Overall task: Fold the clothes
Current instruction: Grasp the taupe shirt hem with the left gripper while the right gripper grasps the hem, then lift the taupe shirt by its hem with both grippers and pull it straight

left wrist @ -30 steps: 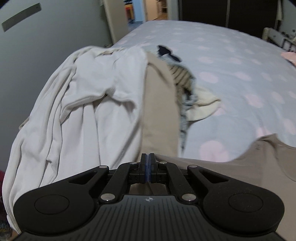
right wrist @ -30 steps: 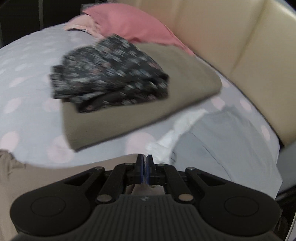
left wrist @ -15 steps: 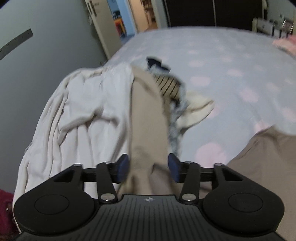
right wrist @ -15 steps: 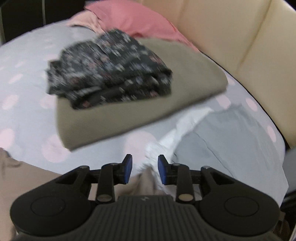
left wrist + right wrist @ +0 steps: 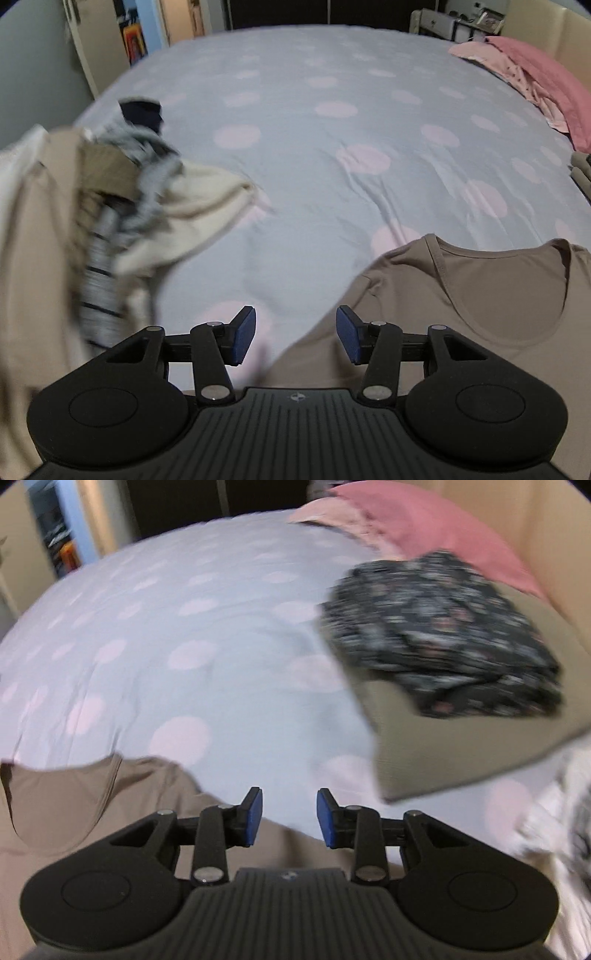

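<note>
Taupe T-shirt point(image 5: 480, 295) lies neckline-up on the dotted bedsheet point(image 5: 332, 147), beside an unfolded clothes heap point(image 5: 110, 206). Left gripper point(image 5: 295, 339) and right gripper point(image 5: 290, 818), jaws just parted, hover empty above the shirt's shoulders, near a folded stack point(image 5: 443, 638).

Big bed with a pale grey sheet covered in pink polka dots point(image 5: 332, 155) fills most of the room. Cream padded headboard point(image 5: 546, 528) on one side, pink pillow point(image 5: 546, 85) against it. Open doorway point(image 5: 147, 33) at the far end, grey wall point(image 5: 33, 74) beside it, dim lighting.
</note>
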The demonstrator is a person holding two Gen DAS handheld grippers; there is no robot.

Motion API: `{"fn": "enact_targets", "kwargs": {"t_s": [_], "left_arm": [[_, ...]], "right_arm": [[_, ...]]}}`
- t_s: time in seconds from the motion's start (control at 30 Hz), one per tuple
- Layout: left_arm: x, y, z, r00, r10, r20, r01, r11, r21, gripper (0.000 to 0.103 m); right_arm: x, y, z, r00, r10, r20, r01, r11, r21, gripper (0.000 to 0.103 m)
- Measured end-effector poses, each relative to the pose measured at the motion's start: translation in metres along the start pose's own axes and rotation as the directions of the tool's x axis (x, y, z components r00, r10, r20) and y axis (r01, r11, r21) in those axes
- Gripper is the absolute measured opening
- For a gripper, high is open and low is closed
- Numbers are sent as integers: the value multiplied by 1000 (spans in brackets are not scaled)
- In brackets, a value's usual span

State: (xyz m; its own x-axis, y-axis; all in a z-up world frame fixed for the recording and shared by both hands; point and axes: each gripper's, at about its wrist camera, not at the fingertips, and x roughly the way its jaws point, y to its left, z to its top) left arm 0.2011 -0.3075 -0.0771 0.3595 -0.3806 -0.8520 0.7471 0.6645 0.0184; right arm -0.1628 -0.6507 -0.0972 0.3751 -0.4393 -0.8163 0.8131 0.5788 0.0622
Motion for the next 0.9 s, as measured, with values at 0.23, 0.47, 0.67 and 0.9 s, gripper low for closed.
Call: {"fn": "enact_targets", "kwargs": {"t_s": [0.23, 0.47, 0.67, 0.9], "left_arm": [[36, -5, -8, 998, -58, -19, 58, 998, -10, 44], [43, -4, -16, 994, -104, 31, 106, 993, -58, 5], [22, 0, -2, 991, -48, 128, 61, 993, -102, 0], [47, 3, 9, 999, 11, 43, -7, 996, -88, 0]], "right_arm": [[47, 32, 0, 994, 107, -9, -108, 993, -43, 36], [69, 46, -13, 994, 103, -23, -105, 990, -94, 13], [56, 49, -1, 997, 47, 57, -42, 995, -90, 1], [63, 40, 12, 999, -5, 45, 6, 999, -34, 1]]}}
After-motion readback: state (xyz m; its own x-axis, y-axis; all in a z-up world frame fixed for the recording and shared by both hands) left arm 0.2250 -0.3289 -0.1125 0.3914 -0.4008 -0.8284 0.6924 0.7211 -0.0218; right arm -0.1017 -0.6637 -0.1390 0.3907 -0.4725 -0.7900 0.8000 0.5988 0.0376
